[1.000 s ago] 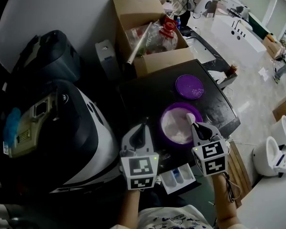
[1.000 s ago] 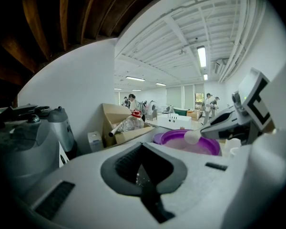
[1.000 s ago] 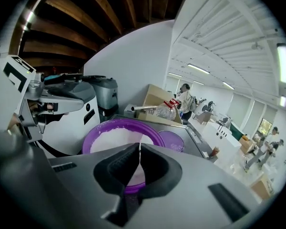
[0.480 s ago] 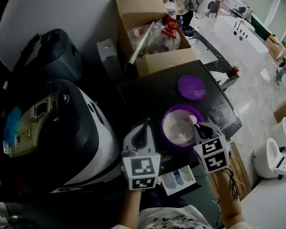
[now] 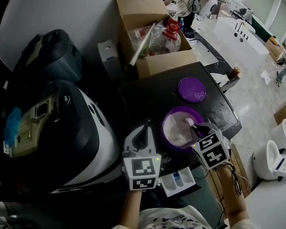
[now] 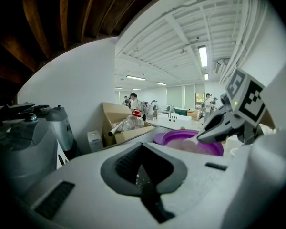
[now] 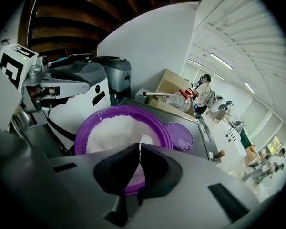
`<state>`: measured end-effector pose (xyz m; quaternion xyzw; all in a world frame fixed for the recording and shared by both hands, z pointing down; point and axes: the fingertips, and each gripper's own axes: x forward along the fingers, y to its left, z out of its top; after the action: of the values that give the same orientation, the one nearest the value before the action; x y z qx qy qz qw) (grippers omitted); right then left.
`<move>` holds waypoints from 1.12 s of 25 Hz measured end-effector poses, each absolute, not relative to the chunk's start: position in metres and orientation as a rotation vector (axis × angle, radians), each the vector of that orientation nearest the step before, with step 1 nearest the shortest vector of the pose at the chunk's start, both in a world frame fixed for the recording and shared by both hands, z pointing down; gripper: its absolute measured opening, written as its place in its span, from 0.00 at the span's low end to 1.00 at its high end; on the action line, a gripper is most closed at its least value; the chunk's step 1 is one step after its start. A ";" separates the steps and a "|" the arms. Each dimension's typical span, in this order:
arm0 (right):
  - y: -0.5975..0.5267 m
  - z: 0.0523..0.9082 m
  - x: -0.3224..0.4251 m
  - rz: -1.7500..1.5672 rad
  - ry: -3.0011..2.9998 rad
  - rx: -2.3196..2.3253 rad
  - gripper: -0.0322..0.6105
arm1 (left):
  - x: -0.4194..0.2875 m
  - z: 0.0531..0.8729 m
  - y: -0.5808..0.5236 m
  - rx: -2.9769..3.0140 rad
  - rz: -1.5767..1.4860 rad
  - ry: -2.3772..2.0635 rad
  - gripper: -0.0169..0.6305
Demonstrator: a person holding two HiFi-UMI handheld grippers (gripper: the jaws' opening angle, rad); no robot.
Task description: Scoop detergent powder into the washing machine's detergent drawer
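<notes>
My right gripper [image 5: 196, 127] is clamped narrow on a white scoop [image 5: 188, 121], tip over the powder [image 5: 177, 131] in the purple bowl [image 5: 174, 111], close to the washer top's [image 5: 148, 94] right edge. Left gripper [image 5: 142, 136] has its jaws pressed together on nothing, just left of the bowl. Detergent drawer [image 5: 178, 179] pokes out at the near edge. Purple lid [image 5: 191, 89] lies farther back, with bare top left of it. Can't tell how full the scoop is.

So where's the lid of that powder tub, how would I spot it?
Find the black washing machine top next to the open cardboard box. Two purple rounds sit on it: the lid is the smaller, flat one nearer the box, while the tub beside it is heaped with white powder.
</notes>
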<state>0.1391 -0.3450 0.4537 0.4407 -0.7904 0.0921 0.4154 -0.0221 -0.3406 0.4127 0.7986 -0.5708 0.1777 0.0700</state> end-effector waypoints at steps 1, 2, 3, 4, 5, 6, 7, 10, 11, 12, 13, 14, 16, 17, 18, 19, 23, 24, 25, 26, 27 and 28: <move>-0.345 0.454 0.139 0.237 -1.989 1.098 0.08 | -0.023 0.412 -0.341 2.401 0.534 -1.719 0.03; -0.345 0.454 0.137 0.249 -1.994 1.088 0.08 | -0.023 0.412 -0.341 2.400 0.533 -1.721 0.03; -0.344 0.453 0.136 0.265 -2.001 1.078 0.08 | -0.024 0.412 -0.341 2.398 0.532 -1.722 0.03; -0.343 0.453 0.135 0.281 -2.008 1.068 0.08 | -0.024 0.411 -0.341 2.397 0.531 -1.723 0.03; -0.342 0.454 0.134 0.296 -2.015 1.060 0.08 | -0.024 0.411 -0.340 2.397 0.530 -1.724 0.03; -0.342 0.454 0.132 0.307 -2.021 1.053 0.08 | -0.024 0.411 -0.340 2.397 0.529 -1.724 0.03; -0.341 0.454 0.131 0.315 -2.025 1.049 0.08 | -0.025 0.411 -0.340 2.397 0.527 -1.724 0.03; -0.340 0.455 0.129 0.325 -2.029 1.041 0.08 | -0.025 0.410 -0.339 2.398 0.524 -1.726 0.03; -0.339 0.454 0.129 0.330 -2.032 1.035 0.08 | -0.025 0.409 -0.338 2.399 0.523 -1.726 0.03; -0.338 0.454 0.128 0.338 -2.036 1.027 0.08 | -0.025 0.409 -0.338 2.398 0.523 -1.726 0.03; -0.337 0.454 0.127 0.348 -2.042 1.018 0.08 | -0.025 0.409 -0.337 2.398 0.522 -1.726 0.03; -0.336 0.454 0.125 0.359 -2.047 1.008 0.08 | -0.026 0.409 -0.336 2.397 0.522 -1.728 0.03; -0.335 0.454 0.124 0.375 -2.053 0.994 0.08 | -0.027 0.409 -0.335 2.396 0.523 -1.730 0.03; -0.334 0.455 0.123 0.380 -2.054 0.989 0.08 | -0.027 0.409 -0.334 2.395 0.524 -1.732 0.03; -0.333 0.455 0.123 0.385 -2.055 0.984 0.08 | -0.028 0.409 -0.333 2.395 0.523 -1.732 0.03; -0.332 0.455 0.122 0.391 -2.057 0.977 0.08 | -0.029 0.409 -0.332 2.394 0.523 -1.734 0.03; -0.328 0.457 0.117 0.422 -2.070 0.928 0.08 | -0.031 0.408 -0.330 2.390 0.525 -1.742 0.03; -0.328 0.457 0.116 0.427 -2.070 0.919 0.08 | -0.032 0.408 -0.330 2.390 0.525 -1.743 0.03; -0.328 0.458 0.116 0.431 -2.069 0.912 0.08 | -0.032 0.408 -0.329 2.390 0.525 -1.744 0.03; -0.327 0.458 0.116 0.435 -2.069 0.906 0.08 | -0.032 0.408 -0.329 2.390 0.525 -1.745 0.03; -0.327 0.458 0.116 0.440 -2.070 0.902 0.08 | -0.032 0.408 -0.328 2.390 0.524 -1.746 0.03; -0.327 0.458 0.116 0.446 -2.072 0.900 0.08 | -0.032 0.408 -0.328 2.389 0.522 -1.747 0.03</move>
<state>0.1159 -0.3267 0.4584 0.3569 -0.8219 0.1769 0.4071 -0.0320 -0.3280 0.4077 0.7932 -0.5798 0.1732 0.0681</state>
